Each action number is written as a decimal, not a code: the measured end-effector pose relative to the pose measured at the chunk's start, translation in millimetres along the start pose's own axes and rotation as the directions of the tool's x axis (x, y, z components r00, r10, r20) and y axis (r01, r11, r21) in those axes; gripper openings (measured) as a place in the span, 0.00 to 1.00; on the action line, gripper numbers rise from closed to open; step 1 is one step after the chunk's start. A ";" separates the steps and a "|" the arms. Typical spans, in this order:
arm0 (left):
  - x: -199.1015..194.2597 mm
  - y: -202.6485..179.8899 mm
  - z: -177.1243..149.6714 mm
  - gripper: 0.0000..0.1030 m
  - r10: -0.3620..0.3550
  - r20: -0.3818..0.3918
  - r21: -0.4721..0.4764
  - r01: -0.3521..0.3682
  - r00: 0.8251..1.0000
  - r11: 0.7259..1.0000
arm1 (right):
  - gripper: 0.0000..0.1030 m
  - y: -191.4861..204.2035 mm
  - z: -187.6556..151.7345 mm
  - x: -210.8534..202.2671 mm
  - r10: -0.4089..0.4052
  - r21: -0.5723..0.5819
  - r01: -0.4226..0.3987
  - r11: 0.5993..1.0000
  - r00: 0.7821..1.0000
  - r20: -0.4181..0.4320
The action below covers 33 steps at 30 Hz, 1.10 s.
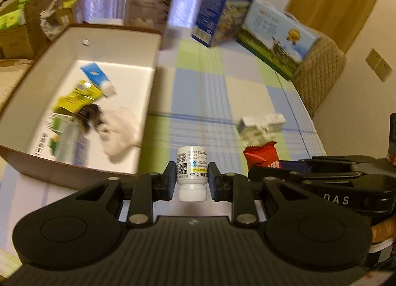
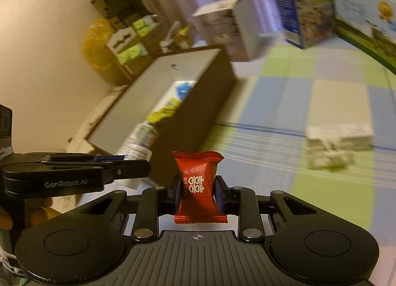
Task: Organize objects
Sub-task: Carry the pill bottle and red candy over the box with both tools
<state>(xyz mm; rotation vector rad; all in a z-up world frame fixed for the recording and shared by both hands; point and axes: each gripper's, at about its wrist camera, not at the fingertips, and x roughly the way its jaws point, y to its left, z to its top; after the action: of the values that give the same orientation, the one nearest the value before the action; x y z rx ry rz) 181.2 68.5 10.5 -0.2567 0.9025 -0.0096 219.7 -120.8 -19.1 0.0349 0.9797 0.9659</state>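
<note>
My left gripper is shut on a small white pill bottle, held cap toward the camera, above the checked tablecloth just right of the open brown box. The box holds a blue-and-white tube, a yellow packet and white cloth. My right gripper is shut on a red candy packet, which also shows in the left wrist view. The left gripper appears at the left of the right wrist view, beside the brown box.
A white blister-style pack lies on the cloth to the right, also in the right wrist view. Tall cartons and a balloon-print box stand at the back. Cardboard boxes sit beyond the table's left.
</note>
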 end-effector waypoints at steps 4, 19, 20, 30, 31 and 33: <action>-13.3 31.7 8.5 0.22 0.037 0.024 -0.019 -0.036 0.999 0.999 | 0.24 28.8 12.6 22.0 0.045 -0.028 -0.044 0.999 0.999 0.004; 0.1 140.2 57.2 0.22 0.137 0.042 0.013 -0.138 0.990 0.990 | 0.24 84.3 61.6 115.9 -0.032 -0.073 0.032 0.997 0.999 0.000; 4.9 144.8 62.2 0.22 0.138 0.037 0.018 -0.139 0.990 0.990 | 0.24 83.3 65.6 122.1 -0.047 -0.070 0.047 0.996 0.999 -0.001; 52.3 162.0 99.1 0.22 0.110 0.003 0.055 -0.110 0.994 0.992 | 0.24 73.5 97.1 170.4 -0.170 -0.097 0.169 0.981 0.985 -0.002; 56.4 163.3 102.0 0.22 0.110 -0.001 0.058 -0.109 0.994 0.992 | 0.24 72.2 100.5 175.5 -0.182 -0.102 0.181 0.978 0.983 -0.001; 63.9 165.8 108.3 0.22 0.108 -0.005 0.061 -0.107 0.994 0.992 | 0.24 69.7 106.3 183.0 -0.199 -0.107 0.198 0.974 0.980 0.003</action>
<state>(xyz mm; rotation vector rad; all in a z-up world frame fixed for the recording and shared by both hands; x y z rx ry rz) 288.6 245.3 -12.2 -0.1512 0.9223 0.0614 283.9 90.0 -51.7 -0.1544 0.9188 0.8330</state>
